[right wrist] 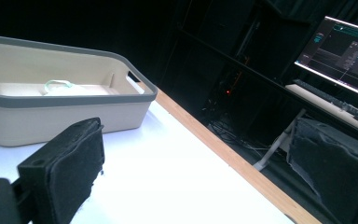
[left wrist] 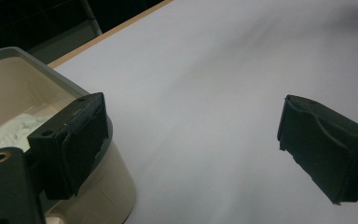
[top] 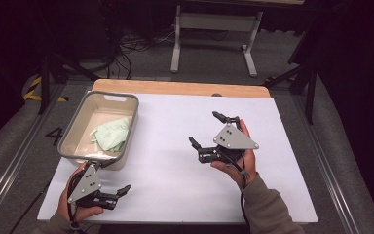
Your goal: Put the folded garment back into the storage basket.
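Pale green crumpled cloth (top: 111,134) lies in the beige grey-rimmed plastic bin (top: 78,119); with left gripper (top: 111,175) and right gripper (top: 205,129) both spread empty, reach straight down, clearing the rim.

Lab or recording studio: black curtains all round, white-covered table (top: 175,161), tangled floor cables (top: 136,46), metal rig frame (top: 9,165), lit monitor (right wrist: 342,53) on a side desk.
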Action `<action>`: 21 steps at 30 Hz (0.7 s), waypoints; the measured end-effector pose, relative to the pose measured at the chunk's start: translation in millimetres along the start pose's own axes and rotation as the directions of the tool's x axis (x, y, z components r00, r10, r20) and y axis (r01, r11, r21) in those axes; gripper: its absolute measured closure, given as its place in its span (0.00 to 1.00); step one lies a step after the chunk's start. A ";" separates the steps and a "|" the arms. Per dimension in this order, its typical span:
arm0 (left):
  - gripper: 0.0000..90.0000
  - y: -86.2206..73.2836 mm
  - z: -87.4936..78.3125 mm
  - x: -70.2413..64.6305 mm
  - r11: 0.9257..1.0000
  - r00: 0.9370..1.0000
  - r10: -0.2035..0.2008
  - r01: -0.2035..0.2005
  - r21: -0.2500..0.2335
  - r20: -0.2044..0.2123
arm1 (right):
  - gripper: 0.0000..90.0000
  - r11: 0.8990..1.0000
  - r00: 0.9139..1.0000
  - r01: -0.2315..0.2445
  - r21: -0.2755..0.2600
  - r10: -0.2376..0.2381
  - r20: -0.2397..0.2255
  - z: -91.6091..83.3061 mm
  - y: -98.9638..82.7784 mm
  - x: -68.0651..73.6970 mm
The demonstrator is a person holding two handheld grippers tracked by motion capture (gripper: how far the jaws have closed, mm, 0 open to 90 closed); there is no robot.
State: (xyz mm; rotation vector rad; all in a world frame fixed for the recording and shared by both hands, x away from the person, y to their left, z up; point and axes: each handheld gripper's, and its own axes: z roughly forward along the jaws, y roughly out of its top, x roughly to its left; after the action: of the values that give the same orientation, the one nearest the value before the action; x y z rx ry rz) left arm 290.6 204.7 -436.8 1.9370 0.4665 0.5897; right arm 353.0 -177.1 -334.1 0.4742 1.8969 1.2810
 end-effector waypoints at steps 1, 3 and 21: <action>0.11 0.0 -0.1 -0.1 1.000 1.000 0.000 0.000 0.001 0.000 | 0.05 1.000 1.000 0.004 0.002 -0.004 0.003 -0.6 -0.4 0.2; 0.11 -0.1 -0.3 -0.2 1.000 1.000 -0.001 0.001 0.000 0.000 | 0.05 1.000 1.000 0.010 0.003 -0.010 0.004 -2.3 -2.0 0.3; 0.11 0.3 -0.2 -0.4 1.000 1.000 0.007 -0.007 0.007 -0.003 | 0.05 0.999 1.000 0.029 0.030 -0.029 -0.001 -16.3 -15.2 -0.5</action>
State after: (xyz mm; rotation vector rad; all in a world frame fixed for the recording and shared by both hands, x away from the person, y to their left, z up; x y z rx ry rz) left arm 290.2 204.5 -436.5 1.9455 0.4645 0.5964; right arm 342.5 -193.7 -344.6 0.4600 1.9195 1.2359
